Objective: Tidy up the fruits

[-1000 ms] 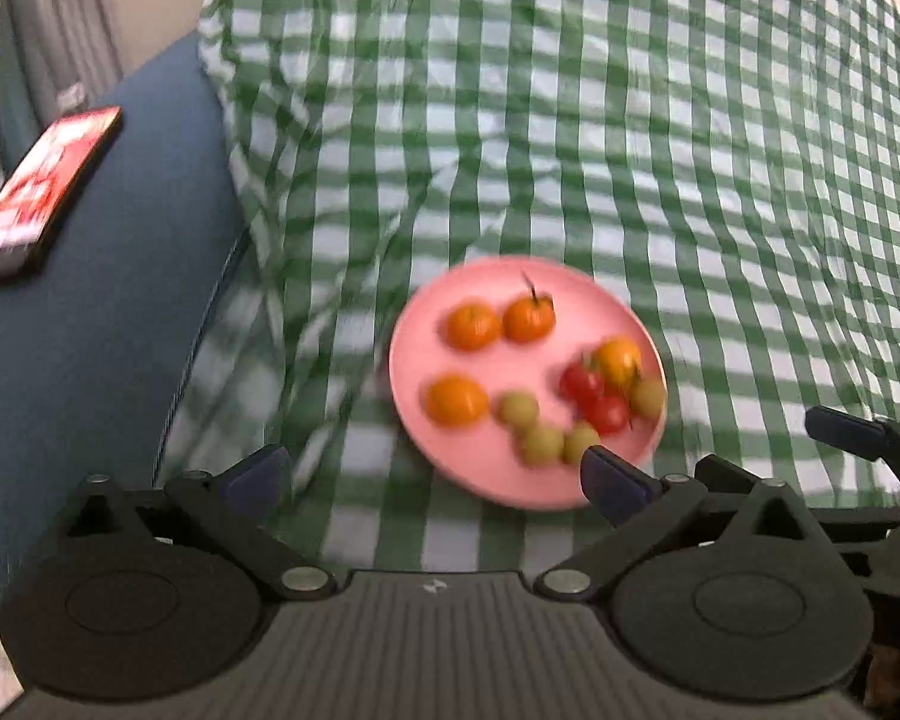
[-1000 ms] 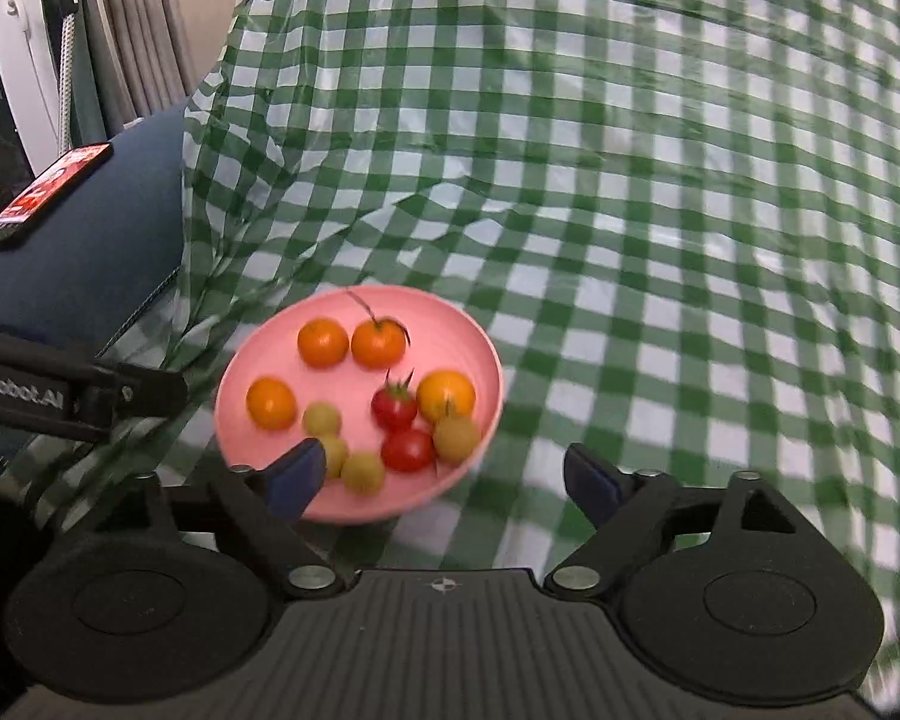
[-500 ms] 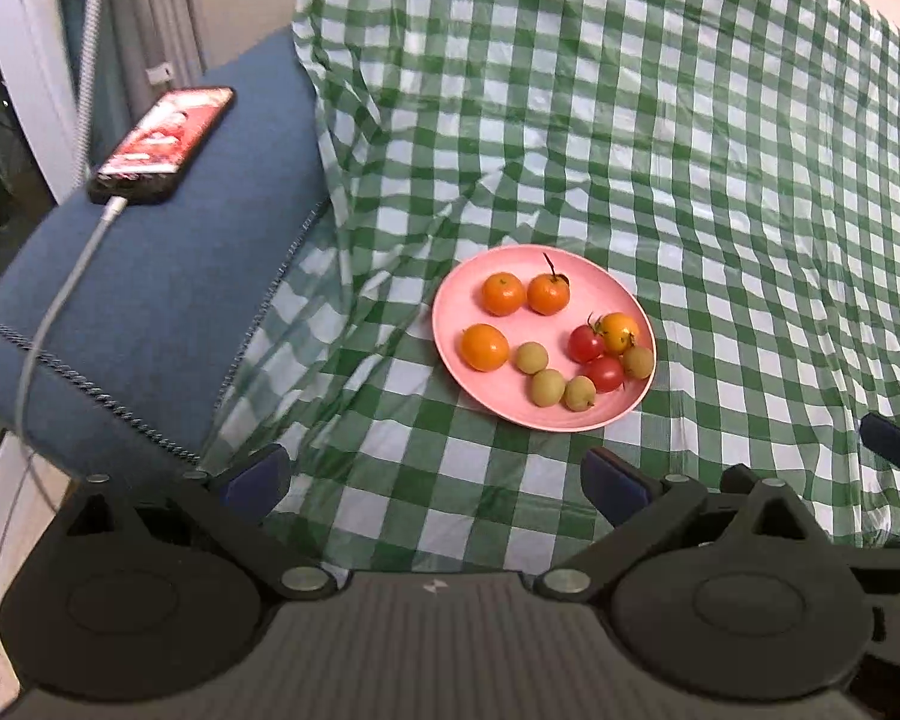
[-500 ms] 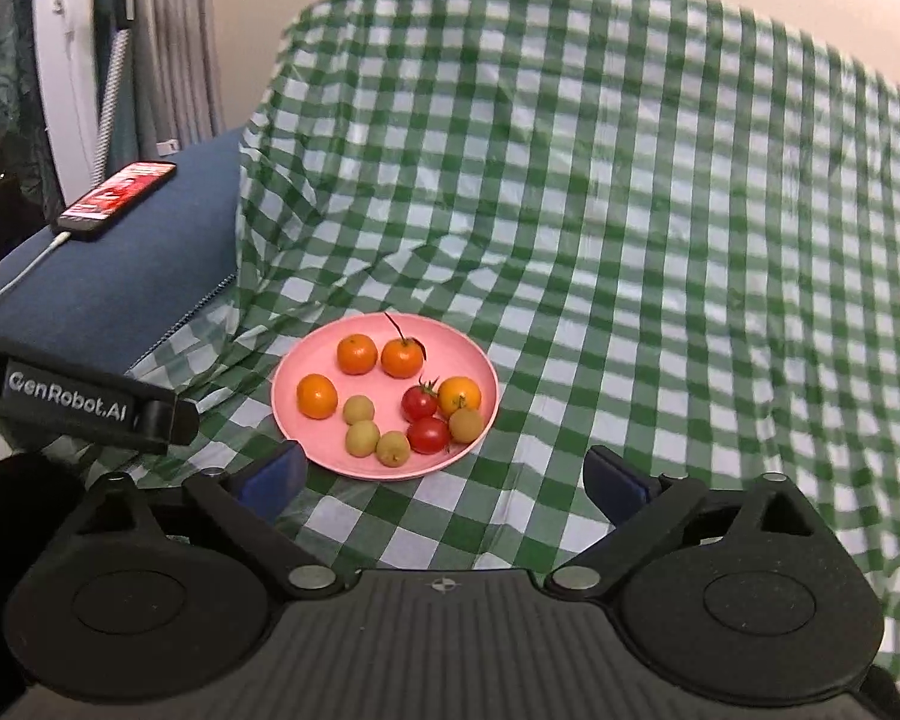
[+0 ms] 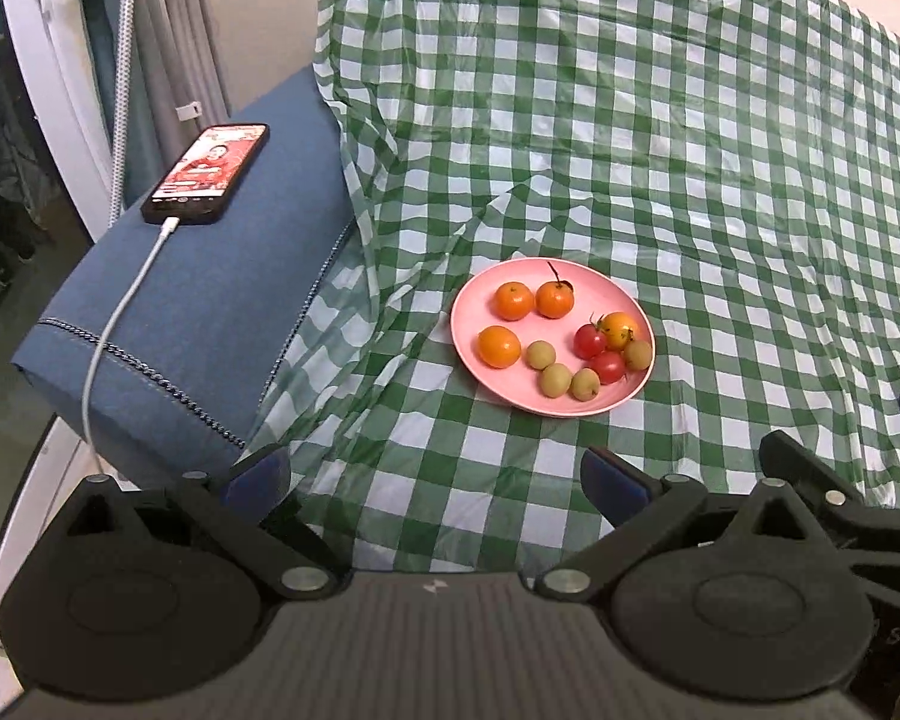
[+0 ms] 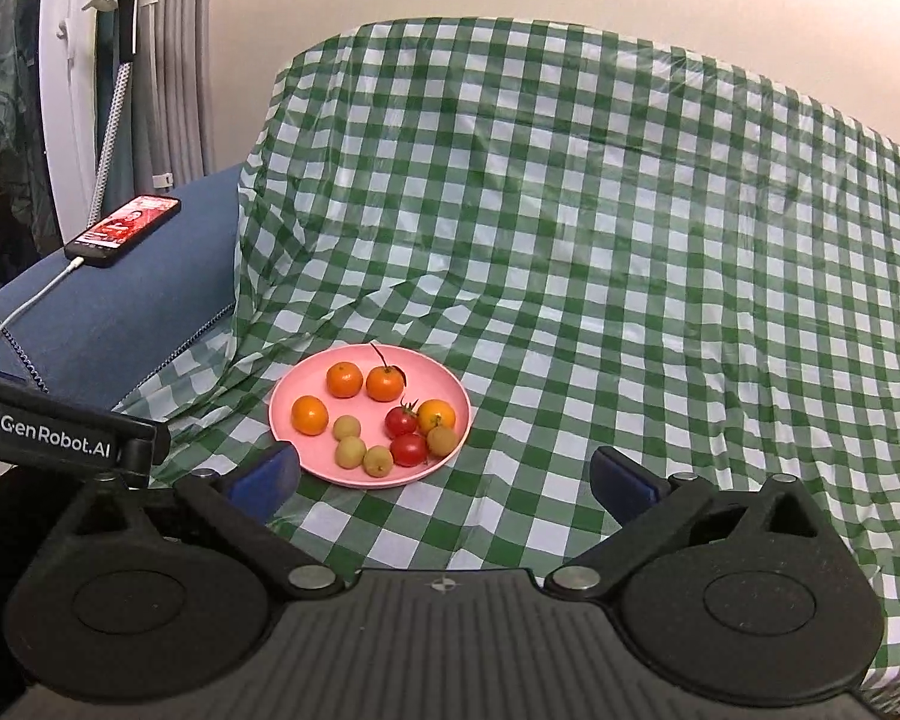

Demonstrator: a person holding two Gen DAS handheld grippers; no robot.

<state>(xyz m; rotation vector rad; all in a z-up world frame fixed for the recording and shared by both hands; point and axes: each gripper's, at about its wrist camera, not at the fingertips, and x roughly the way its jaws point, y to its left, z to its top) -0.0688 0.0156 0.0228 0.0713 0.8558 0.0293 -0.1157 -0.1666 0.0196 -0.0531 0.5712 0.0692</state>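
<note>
Both grippers had pulled back and up from the pink plate (image 5: 630, 312) over the last second; a second ago the plate sat just ahead of the fingertips in both views, now it lay well ahead of both pairs of jaws, smaller in view. The right gripper (image 6: 444, 474) had just been opening, jaws now wide with nothing between them, only checked cloth (image 6: 630, 240) beyond. The left gripper (image 5: 435, 474) also had its jaws wide and empty, same spread as in the earlier frames.

On the plate the fruit was grouped by kind: three oranges (image 5: 515, 300) on the far left part, small green fruits (image 5: 555, 380) in a row on the near side, and red tomatoes (image 5: 589, 341) with one yellow-orange tomato (image 5: 619, 329) on the right part. One green fruit (image 5: 638, 354) sat touching the tomato group, apart from the other three.

A phone (image 5: 207, 173) on its cable lay on the blue armrest (image 5: 210, 312), far ahead and left of the left jaws, untouched.

Judgement: nothing held, both grippers retreated, fruit all on the plate and mostly sorted, so the task looked finished or nearly so. The stray green fruit among the tomatoes was the only thing possibly left to fix.
</note>
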